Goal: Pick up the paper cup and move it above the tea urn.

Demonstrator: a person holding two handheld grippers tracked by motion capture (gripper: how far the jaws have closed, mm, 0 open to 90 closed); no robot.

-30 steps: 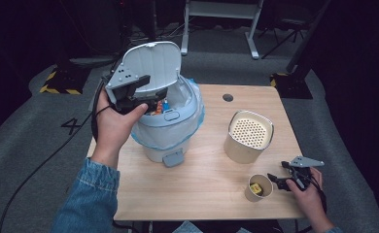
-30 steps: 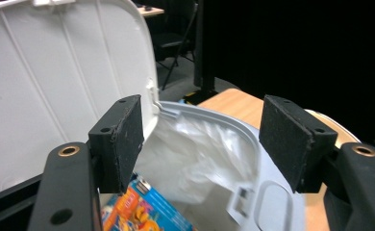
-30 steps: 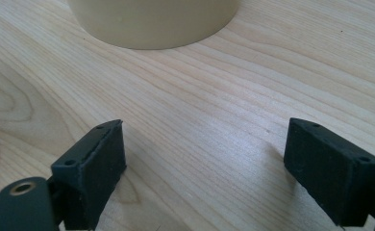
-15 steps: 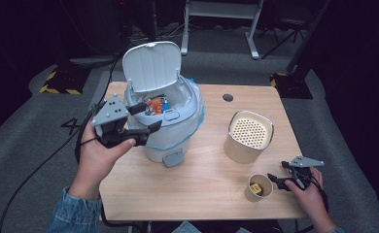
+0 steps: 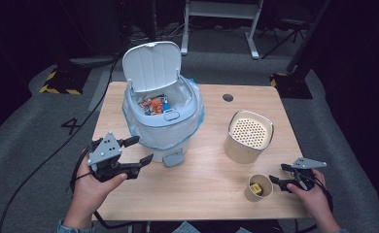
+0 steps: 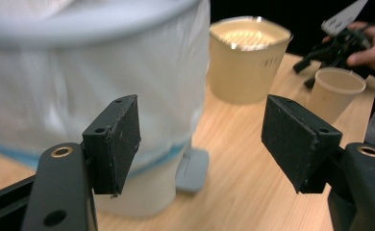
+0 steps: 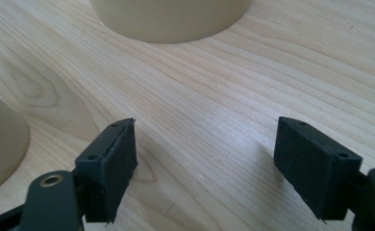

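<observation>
since the earlier frame the left gripper (image 5: 134, 150) has dropped from the bin's lid to the lower left of the high view, low over the surface (image 5: 207, 194), just in front of the bin (image 5: 163, 121). its jaws stand wide and hold nothing. the lid (image 5: 151, 65) stands upright and open at the top centre, and wrappers (image 5: 153, 104) lie inside on the white liner.

the right gripper (image 5: 280, 174) rests at the lower right, jaws wide and empty, just beside the small cup (image 5: 259, 187), which has a yellow bit (image 5: 256, 188) in it. the perforated canister (image 5: 248, 136) sits between cup and bin, right of centre. in the left gripper view the bin's wall is close behind the left jaw, with the grey pedal (image 6: 191, 168) at its foot and the cup (image 6: 334, 94) at the far right.

judged from this, the bin is open and ready, and the step in hand looks like clearing the cup into it. the next move would call for the right jaws to close around the cup's wall, lift it level past the canister, and tip it over the bin's mouth without knocking the lid.
</observation>
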